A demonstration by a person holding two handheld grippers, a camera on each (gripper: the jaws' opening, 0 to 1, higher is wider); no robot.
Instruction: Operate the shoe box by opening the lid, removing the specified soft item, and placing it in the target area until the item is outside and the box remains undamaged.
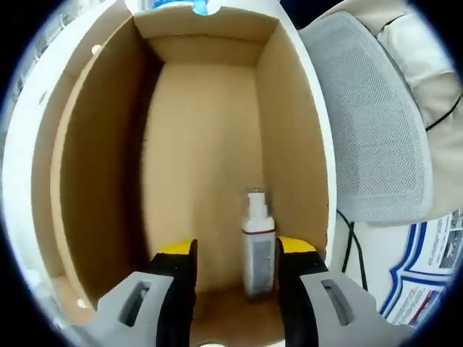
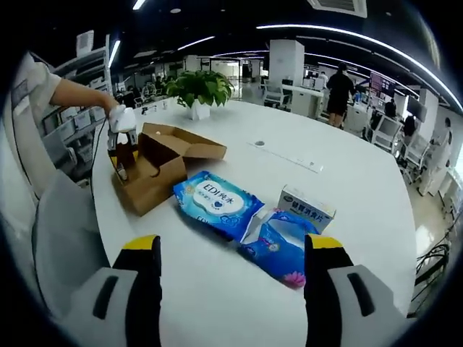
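Note:
In the left gripper view I look straight into the open brown shoe box (image 1: pixel 210 144). A small clear spray bottle (image 1: pixel 258 249) with a white top stands on the box's inner surface, just beyond my left gripper (image 1: pixel 237 253) and close to its right jaw. The jaws stand apart and hold nothing. In the right gripper view the same shoe box (image 2: pixel 155 181) lies on the white table with its lid (image 2: pixel 184 141) swung open, and a hand holds the left gripper (image 2: pixel 121 148) down in it. My right gripper (image 2: pixel 231 249) hovers open above the table, well away from the box.
A blue wet-wipes pack (image 2: pixel 215 202), a blue tissue pack (image 2: pixel 281 246) and a small white-and-blue carton (image 2: pixel 307 208) lie on the round table (image 2: pixel 347 173). A potted plant (image 2: pixel 197 90) stands at the far side. A grey mesh chair (image 1: pixel 376 123) is beside the box. People stand in the office behind.

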